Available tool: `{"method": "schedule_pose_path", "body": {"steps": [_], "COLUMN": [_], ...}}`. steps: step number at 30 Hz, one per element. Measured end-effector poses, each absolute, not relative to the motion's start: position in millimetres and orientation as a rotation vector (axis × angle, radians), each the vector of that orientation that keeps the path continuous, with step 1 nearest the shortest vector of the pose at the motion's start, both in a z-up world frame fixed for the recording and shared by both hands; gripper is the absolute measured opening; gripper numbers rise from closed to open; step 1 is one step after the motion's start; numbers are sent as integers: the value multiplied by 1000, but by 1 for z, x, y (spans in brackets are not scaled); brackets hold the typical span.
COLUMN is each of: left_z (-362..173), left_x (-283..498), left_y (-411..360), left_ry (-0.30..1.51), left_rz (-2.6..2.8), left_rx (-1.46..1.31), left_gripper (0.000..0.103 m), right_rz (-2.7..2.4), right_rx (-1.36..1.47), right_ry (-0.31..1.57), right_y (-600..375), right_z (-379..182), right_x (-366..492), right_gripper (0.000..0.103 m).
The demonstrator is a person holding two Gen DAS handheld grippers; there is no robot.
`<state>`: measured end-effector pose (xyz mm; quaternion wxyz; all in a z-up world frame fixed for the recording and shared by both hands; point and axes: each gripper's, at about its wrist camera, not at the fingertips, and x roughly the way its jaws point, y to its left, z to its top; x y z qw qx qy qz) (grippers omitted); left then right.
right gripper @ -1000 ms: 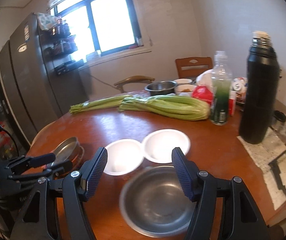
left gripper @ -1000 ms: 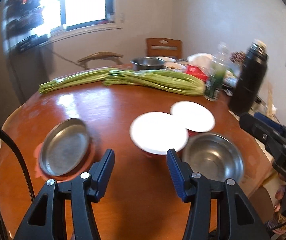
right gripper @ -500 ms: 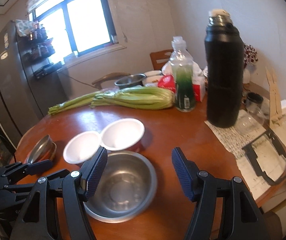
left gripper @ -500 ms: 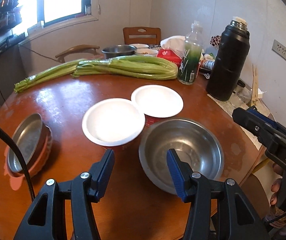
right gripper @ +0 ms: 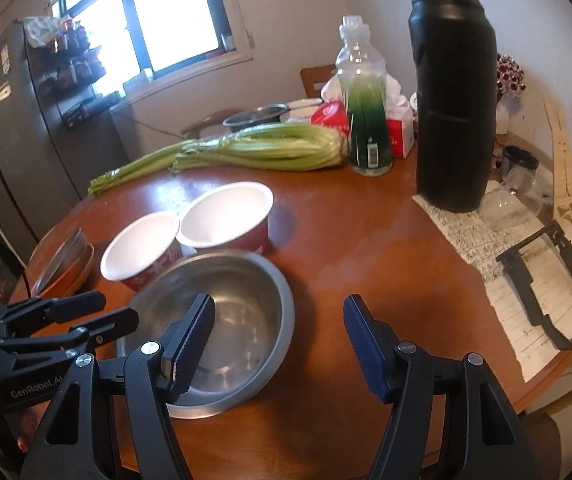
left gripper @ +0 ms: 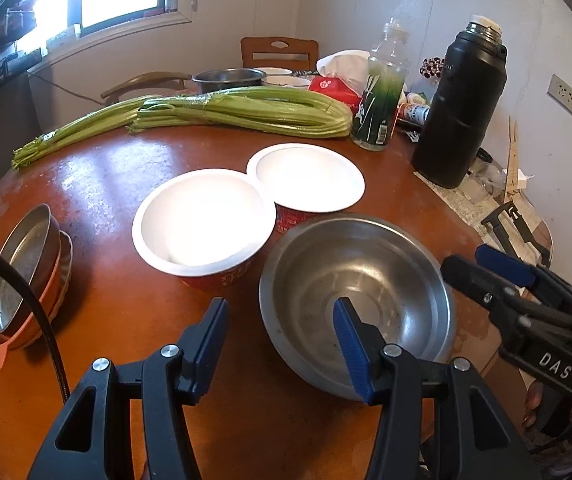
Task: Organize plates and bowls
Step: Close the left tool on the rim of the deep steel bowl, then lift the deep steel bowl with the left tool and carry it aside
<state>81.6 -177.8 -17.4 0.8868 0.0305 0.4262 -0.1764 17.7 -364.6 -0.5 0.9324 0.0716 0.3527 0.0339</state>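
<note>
A large steel bowl sits on the round wooden table near its front edge; it also shows in the right wrist view. Two red bowls with white insides stand side by side just behind it. A steel plate on an orange plate lies at the left edge. My left gripper is open and empty, its right finger over the steel bowl's near rim. My right gripper is open and empty, its left finger over the bowl's right side.
Celery bunches lie across the back of the table. A green bottle, a tall black flask, a tissue box and a small pot stand at the back right. Papers and a black frame lie on the right edge.
Both grippers have swung to the right and come closer to the steel bowl. The stacked plates have slid to the left edge of the left wrist view. Both stay open.
</note>
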Motion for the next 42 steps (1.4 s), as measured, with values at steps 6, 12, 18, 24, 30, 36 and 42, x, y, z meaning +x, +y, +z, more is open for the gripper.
{"method": "schedule_pose_path", "body": {"steps": [6,12,18,24,30,36,42], "left_z": [-29,-41,-47,-50,-52,-45,-33], "left_x": [90,95,101,106,108,103,91], "left_y": [-175,-179,-185,-194,-198,-196,-190], "left_ry": [916,943,954,962,961,944,917], "left_rz": [-344,-359,-363,-387,-406,-412,-419], "left_rx": [37,22,5,2,-4,-10,0], "left_gripper": [54,54,54,53,48,48,49], "right_rz": [98,85,96,119,124,125,127], "right_rx": [118,103,96,84,70,66,44], "right_ry": [749,776,784,779,784,783,757], "right_y": [-355,-354,-352,-348,-346,-344,-338], "right_z": [-12,-26,-34,-37,-39,-35,-20], "right_x": [25,33,39,44,46,41,27], "right_gripper": [69,68,60,47,42,42,42]}}
